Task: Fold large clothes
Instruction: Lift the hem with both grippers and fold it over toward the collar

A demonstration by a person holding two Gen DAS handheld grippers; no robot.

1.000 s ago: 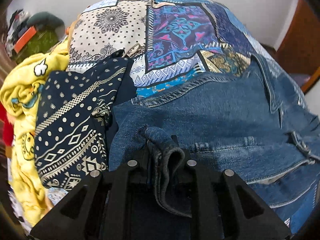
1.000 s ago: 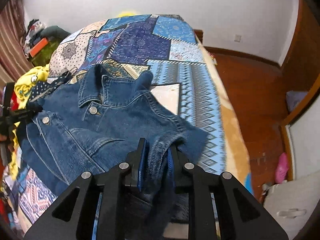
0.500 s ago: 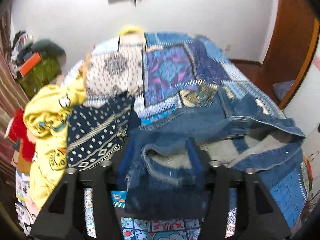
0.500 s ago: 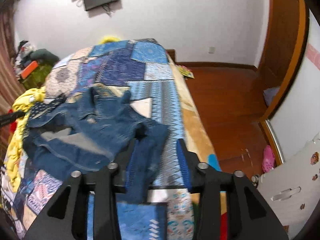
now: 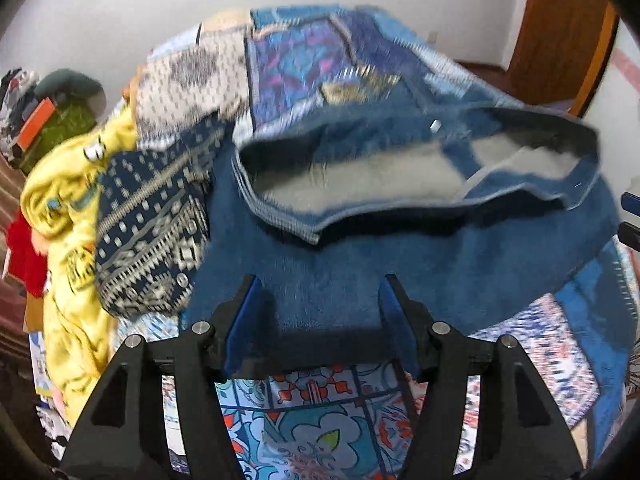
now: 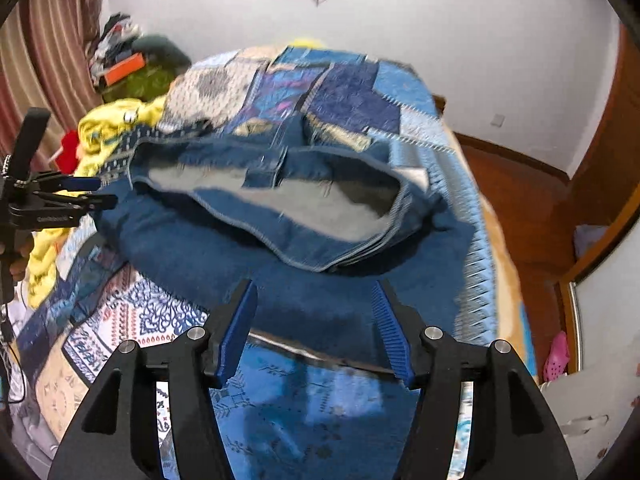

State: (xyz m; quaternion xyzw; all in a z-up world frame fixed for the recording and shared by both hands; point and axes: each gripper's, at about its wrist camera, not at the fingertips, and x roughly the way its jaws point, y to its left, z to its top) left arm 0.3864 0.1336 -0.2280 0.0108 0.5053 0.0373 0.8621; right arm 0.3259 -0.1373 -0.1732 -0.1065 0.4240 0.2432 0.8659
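Note:
A blue denim jacket [image 5: 400,248] lies across the patchwork bed quilt [image 5: 304,420], its upper layer doubled back so the grey inner side shows. My left gripper [image 5: 320,284] is open just short of the jacket's near edge, with nothing pinched between its blue pads. In the right wrist view the same jacket [image 6: 240,248] spreads ahead of my right gripper [image 6: 314,286]. Its jaws are opening, and the pads stand clear of the denim. The left gripper [image 6: 88,192] also shows at the jacket's left end there.
A yellow garment [image 5: 68,200] and a navy patterned one [image 5: 152,240] are heaped at the bed's left side, with more clutter behind. Wooden floor [image 6: 532,200] and a pink slipper [image 6: 556,356] lie right of the bed. The quilt [image 6: 140,312] is bare near me.
Both grippers were shut on folds of denim a second ago. They have let go, spread their jaws and drawn back. The jacket now lies doubled over with its grey lining showing.

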